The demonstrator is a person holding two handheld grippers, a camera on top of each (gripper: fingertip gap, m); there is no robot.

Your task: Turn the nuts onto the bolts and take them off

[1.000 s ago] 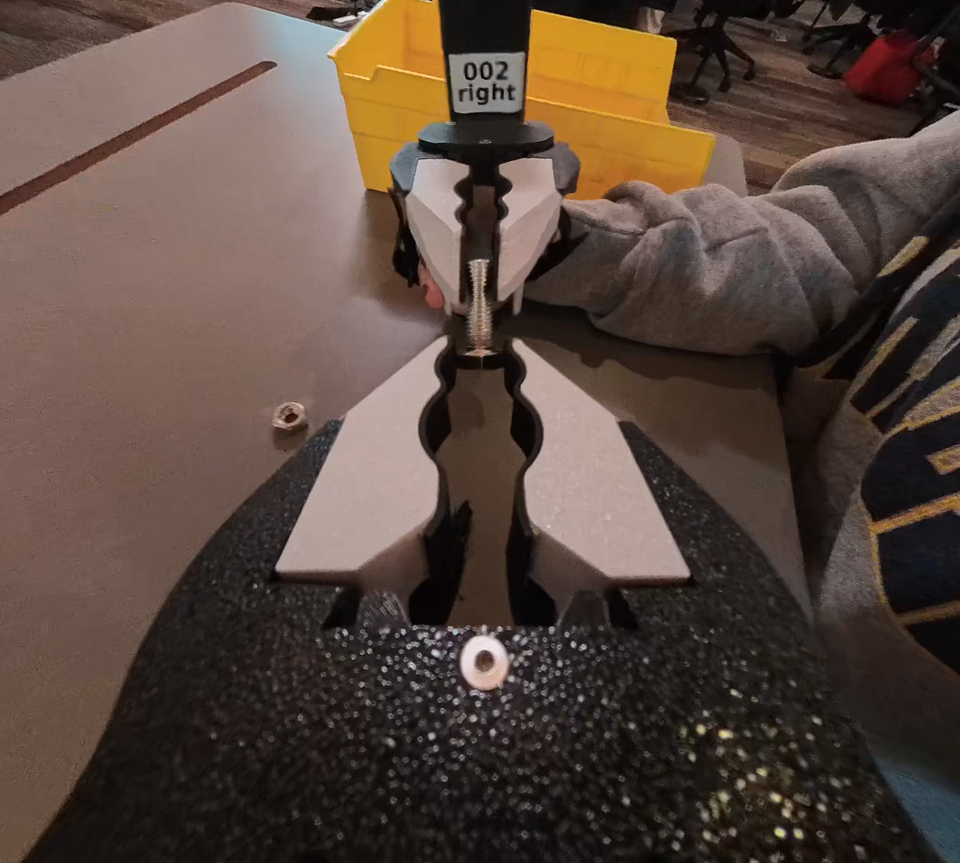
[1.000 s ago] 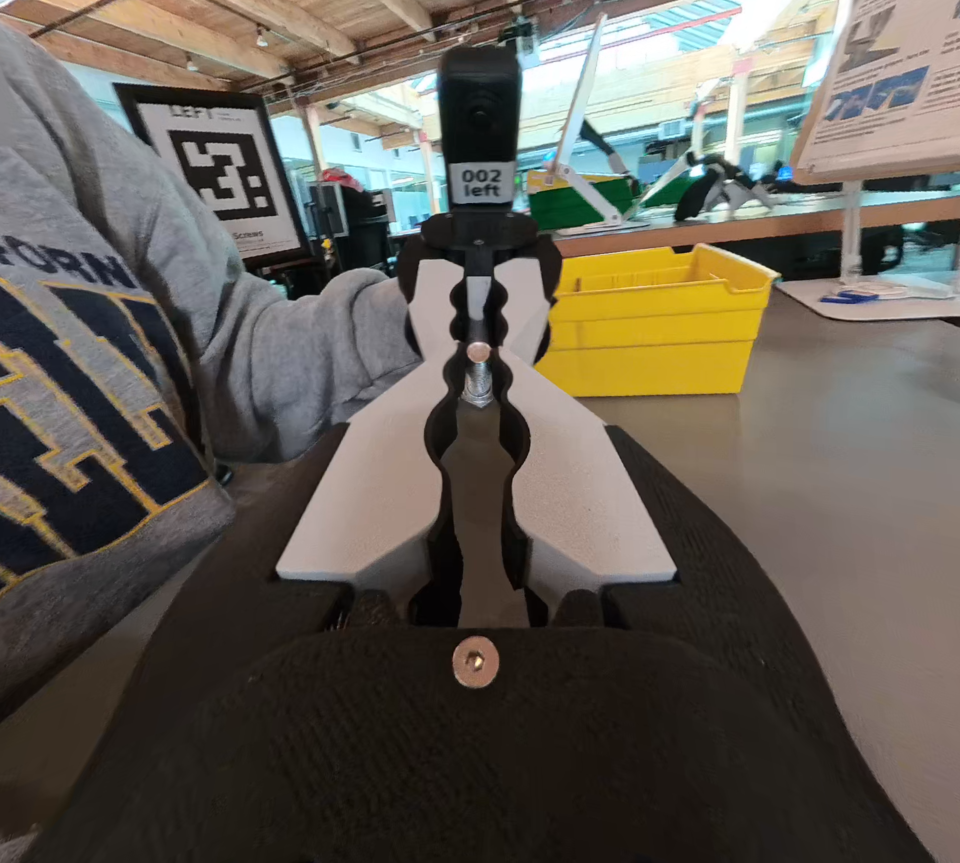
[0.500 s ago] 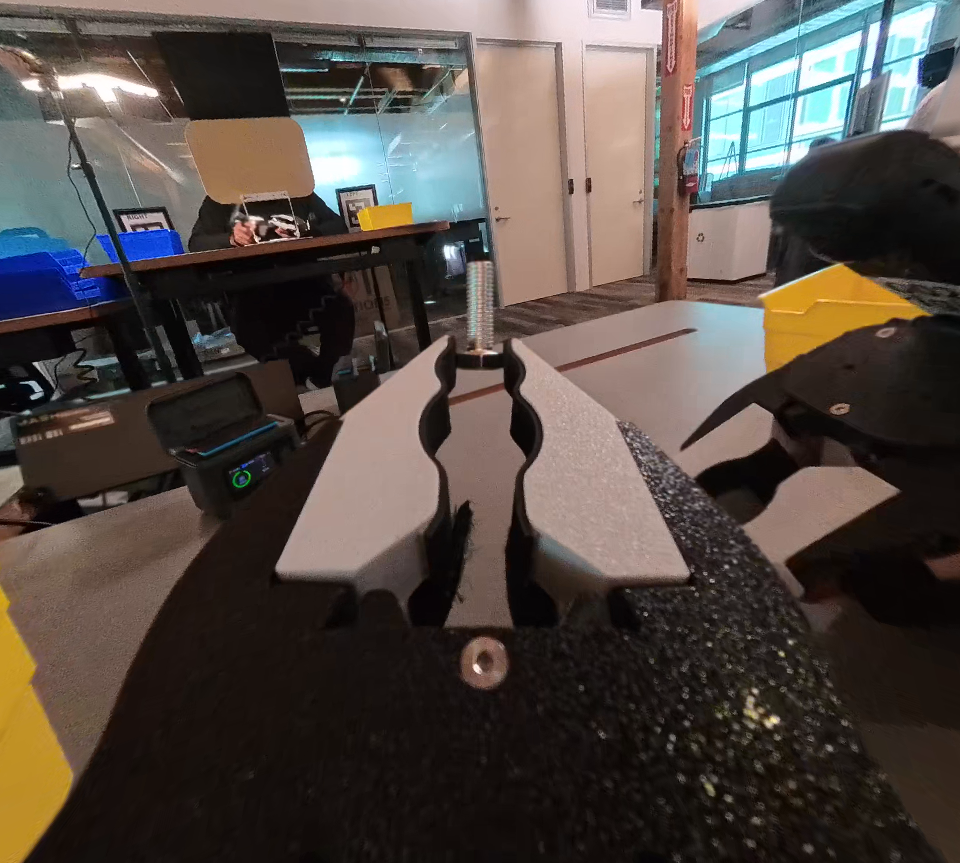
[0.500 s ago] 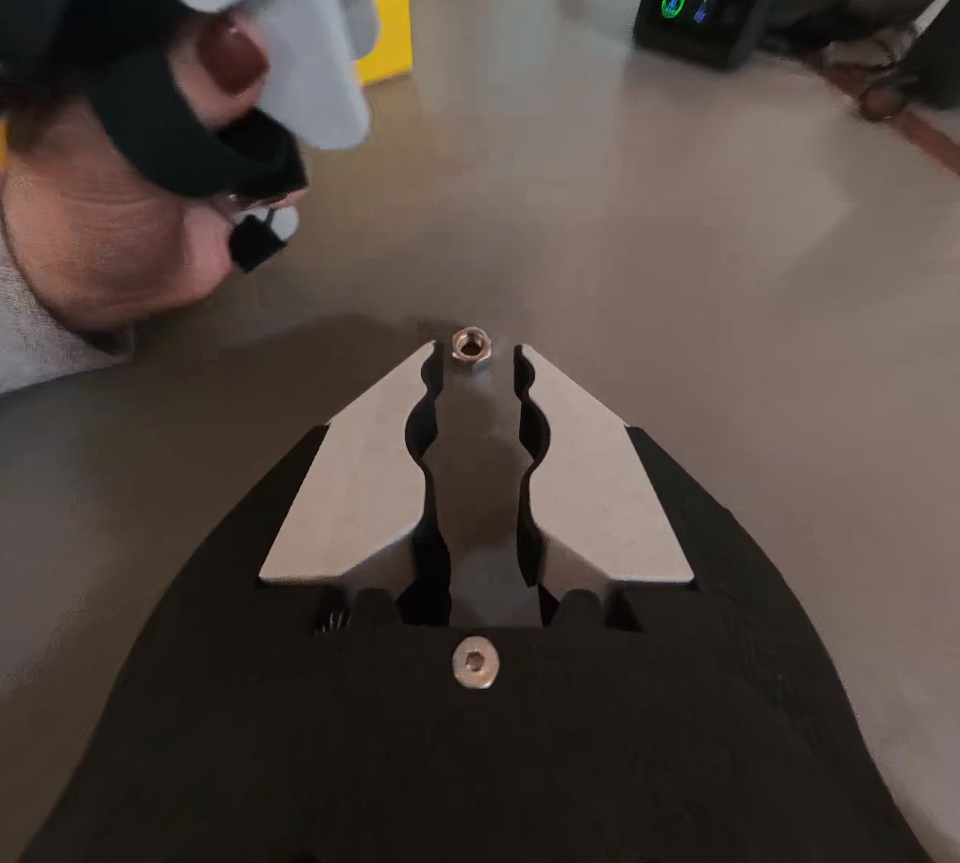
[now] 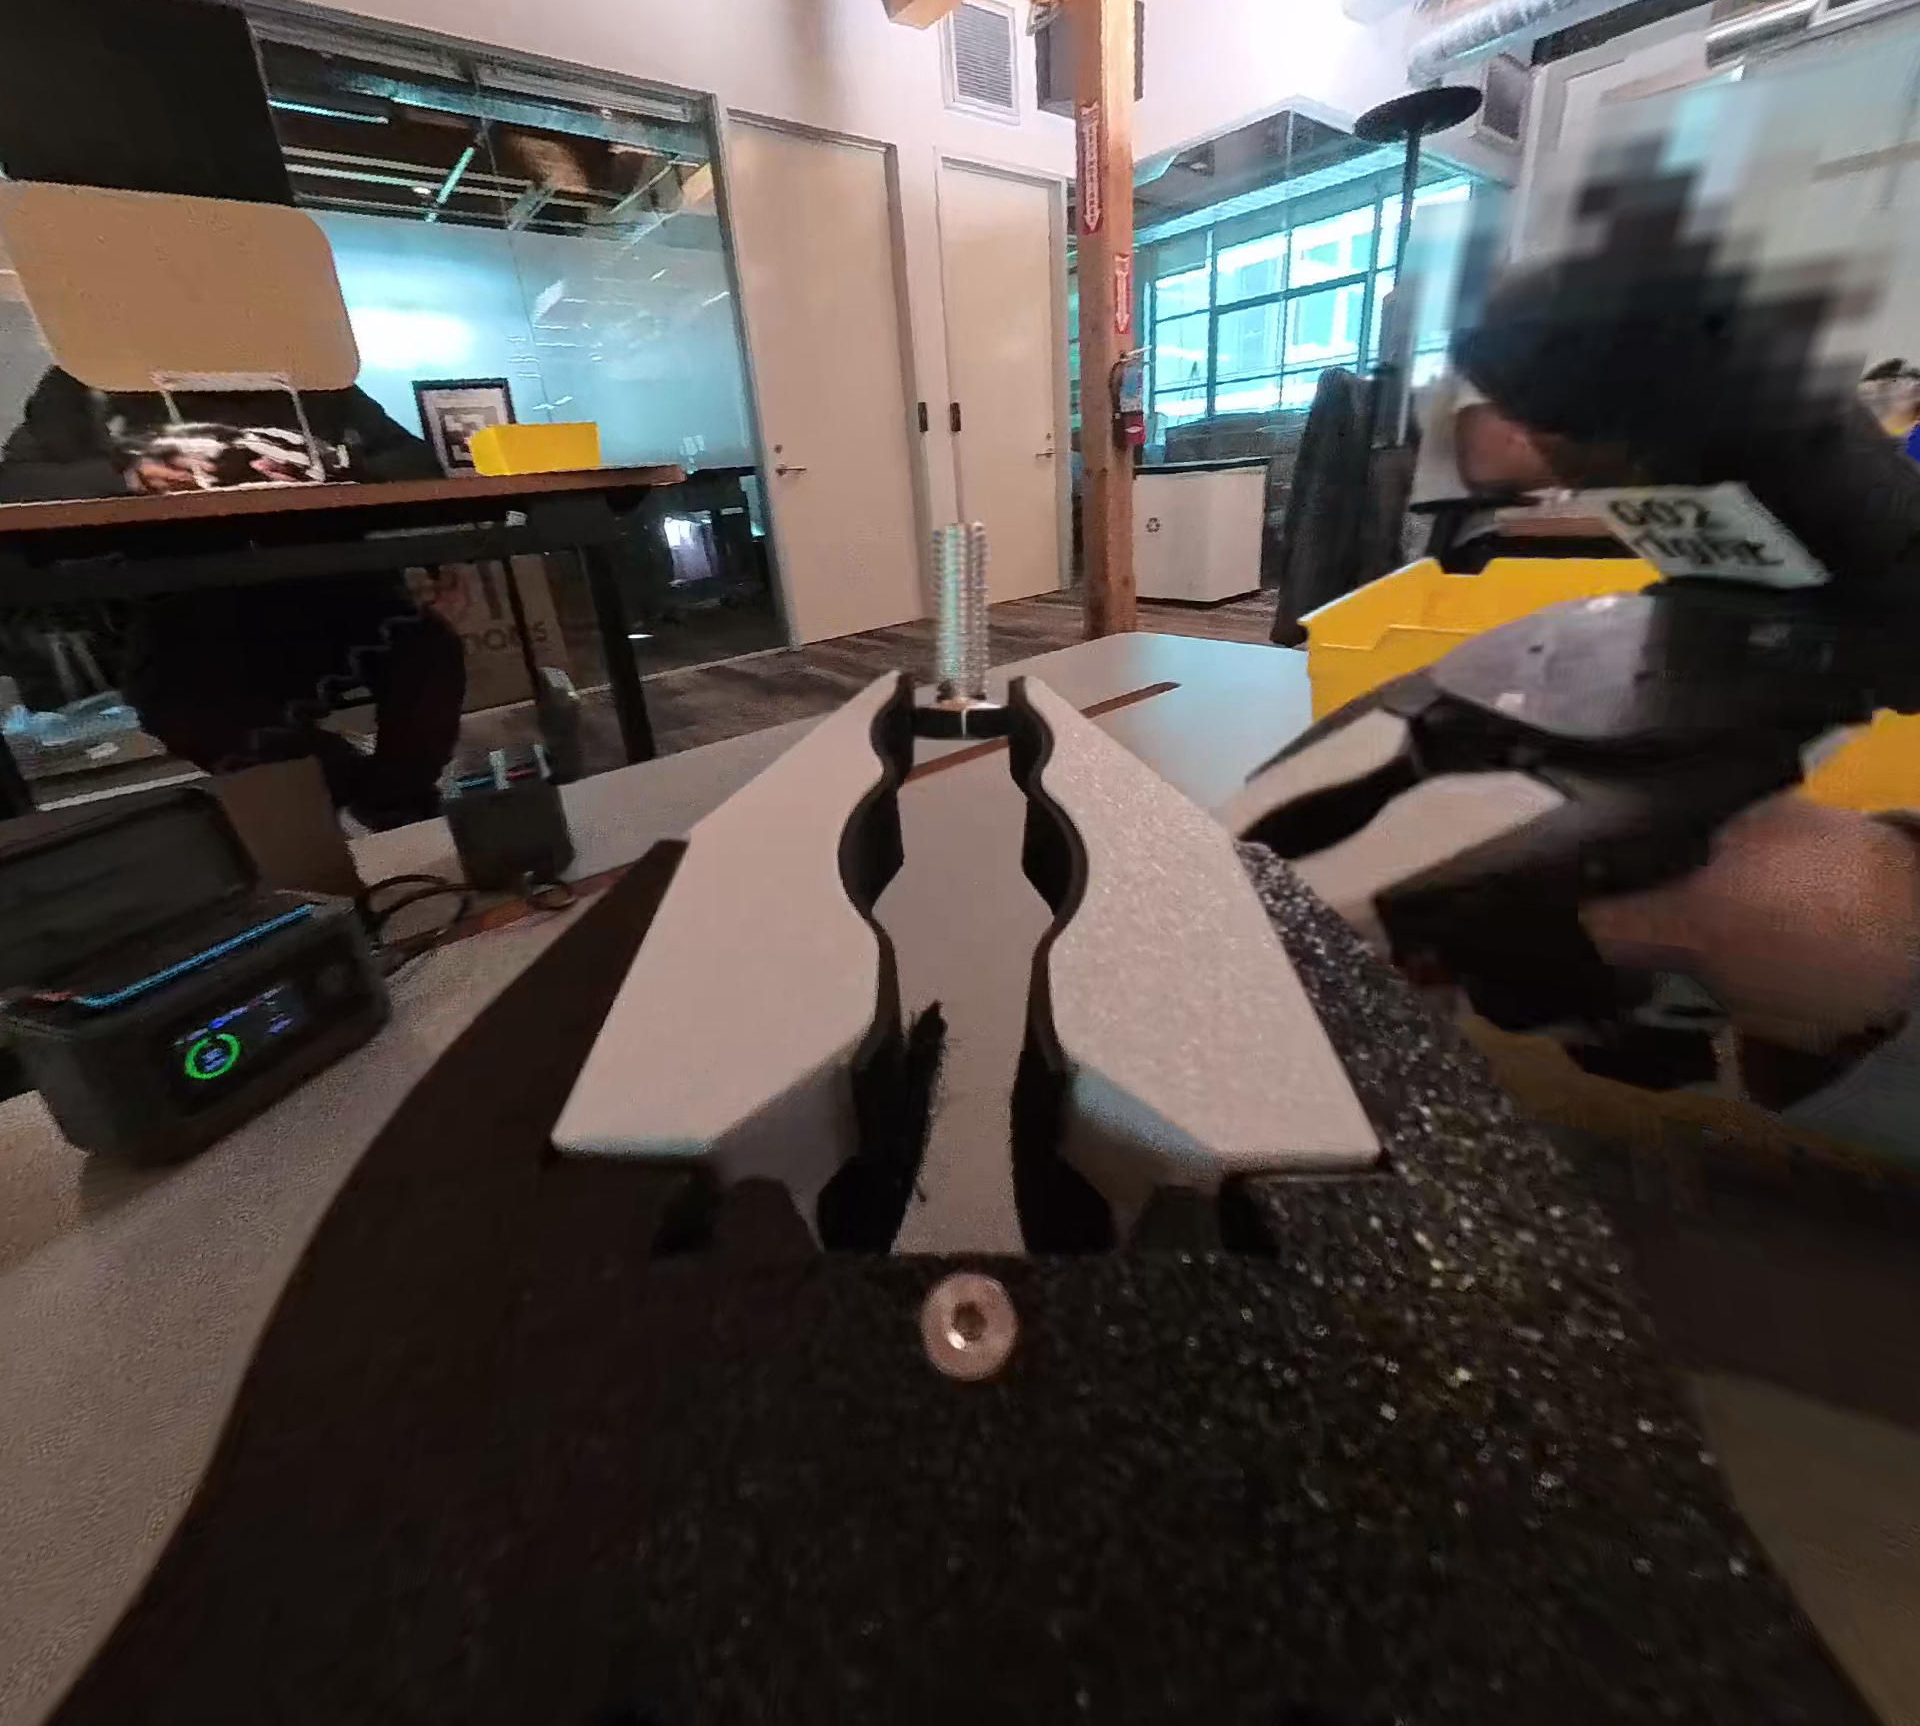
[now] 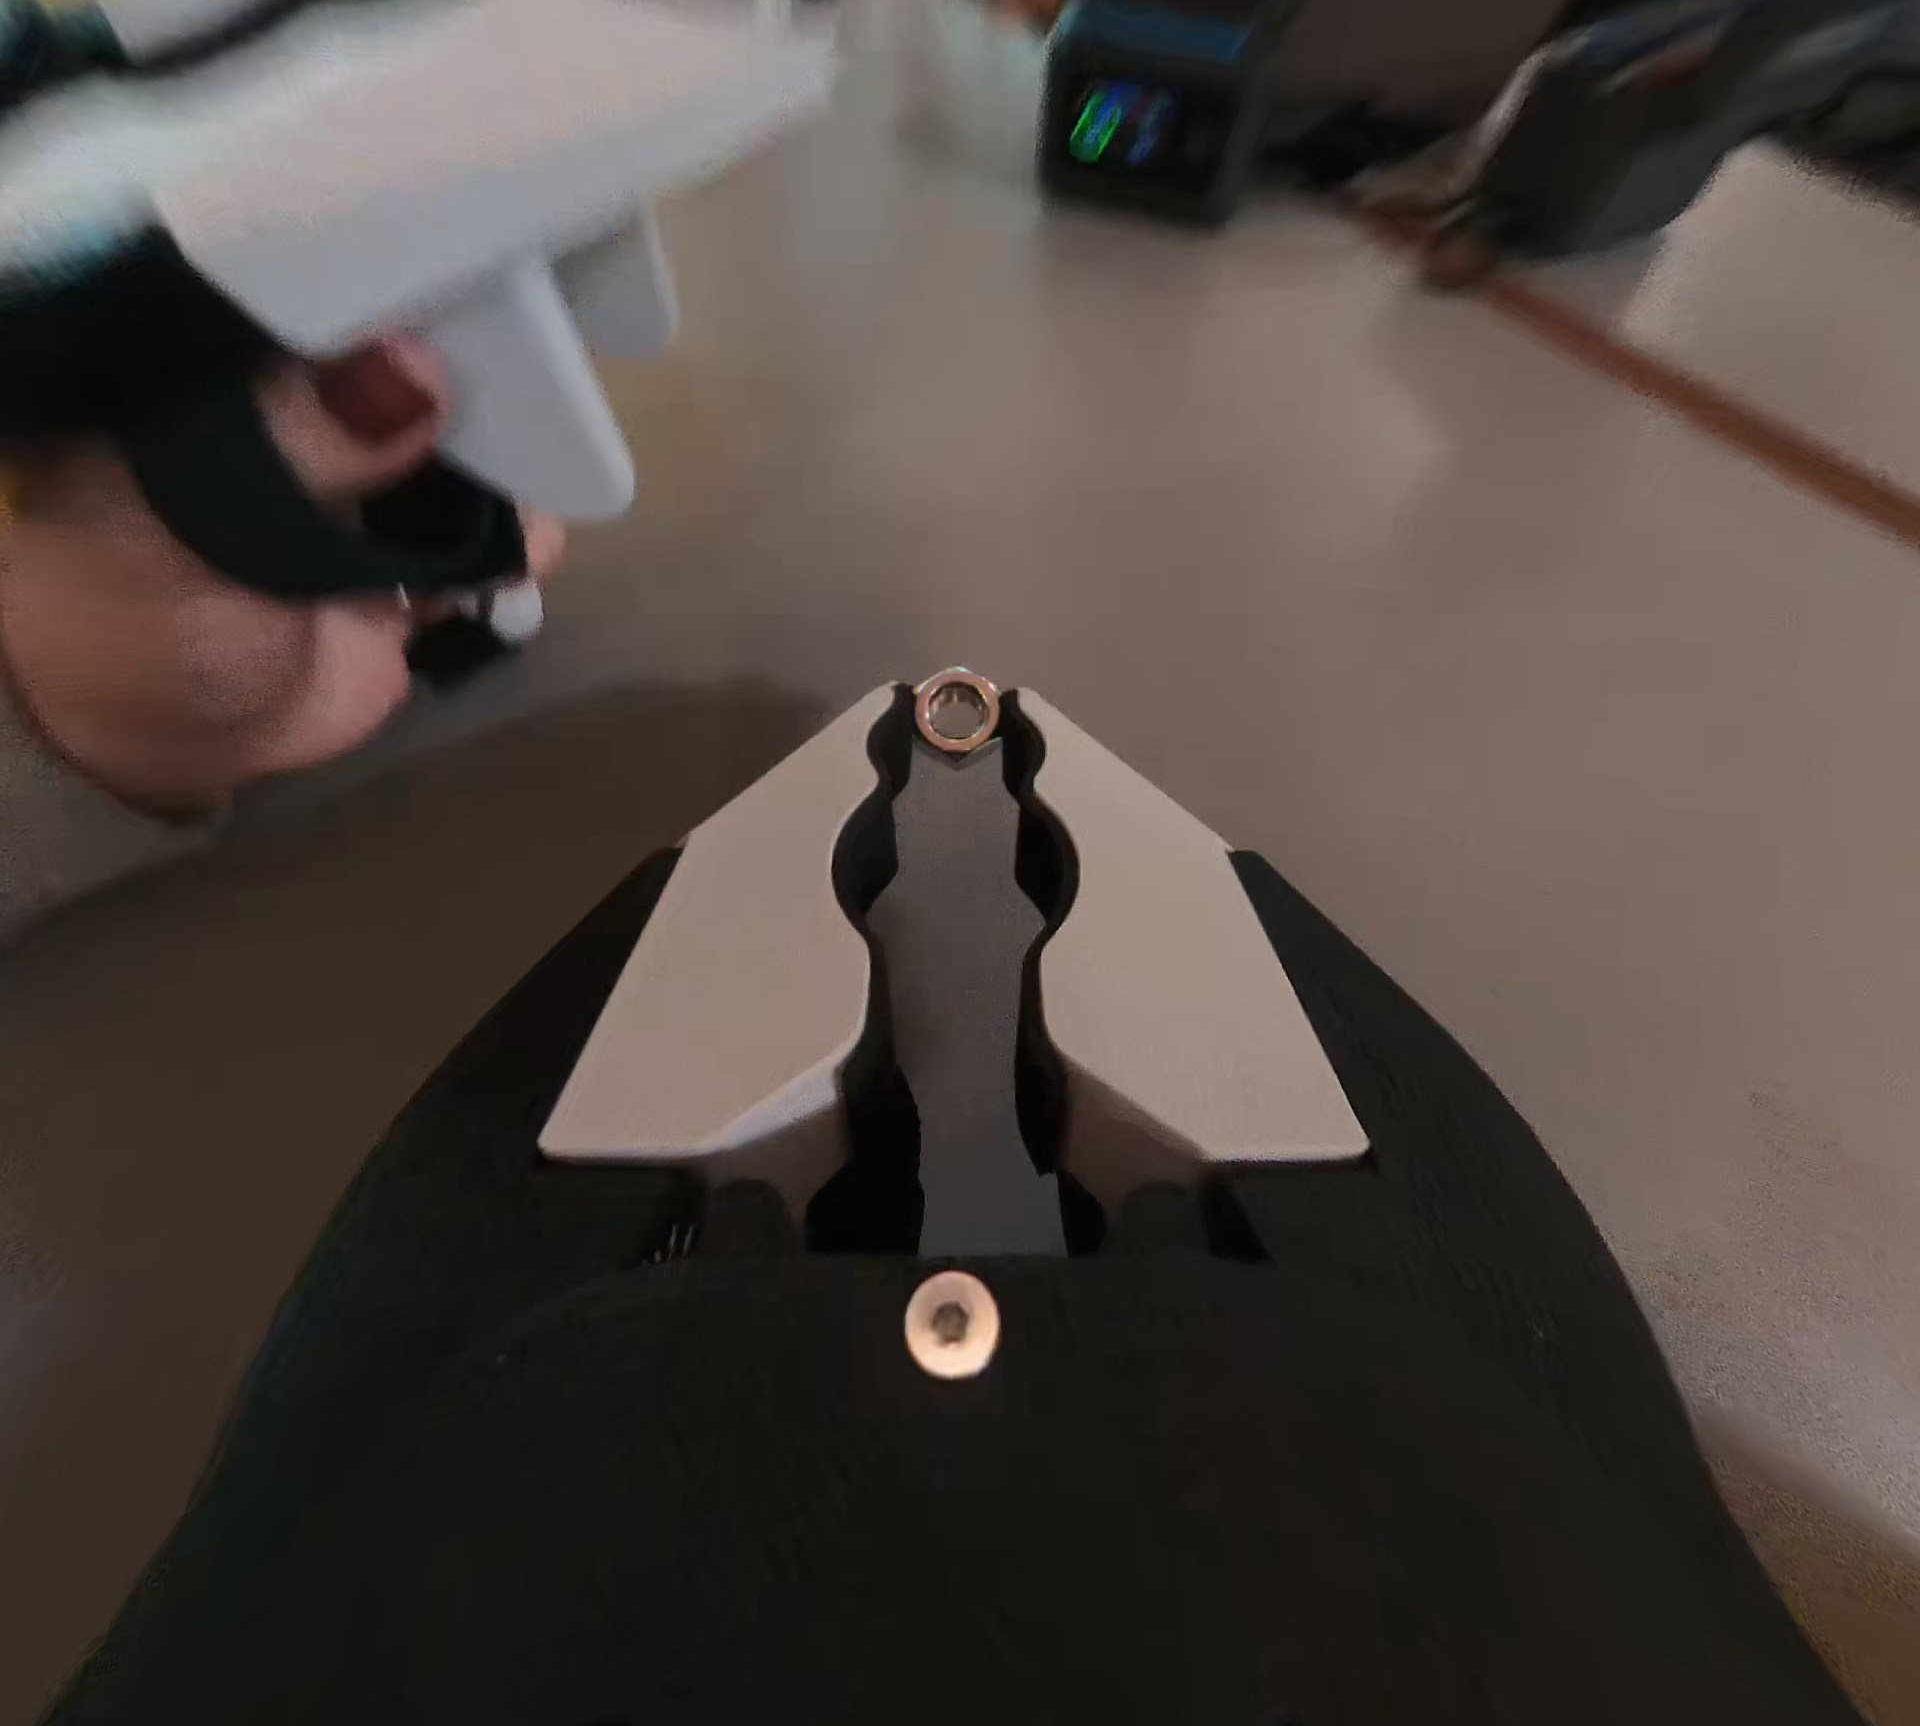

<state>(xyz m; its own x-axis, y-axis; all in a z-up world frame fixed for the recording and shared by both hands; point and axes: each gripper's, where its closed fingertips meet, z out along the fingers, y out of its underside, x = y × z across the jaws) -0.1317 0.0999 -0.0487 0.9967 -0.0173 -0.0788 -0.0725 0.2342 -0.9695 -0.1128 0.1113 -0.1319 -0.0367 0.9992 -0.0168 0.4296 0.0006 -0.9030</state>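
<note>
While the left tongs (image 5: pixel 961 712) clamp an upright bolt (image 5: pixel 958 606), the right tongs (image 6: pixel 957 712) pinch a nut (image 6: pixel 957 710) at their tips, above the table (image 6: pixel 1299 533).

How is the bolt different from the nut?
The bolt is long and threaded, standing upright; the nut is a short ring with a hole facing the camera. The left gripper pinches the bolt by its head; the right gripper pinches the nut's sides. Both are shiny silver metal.
</note>
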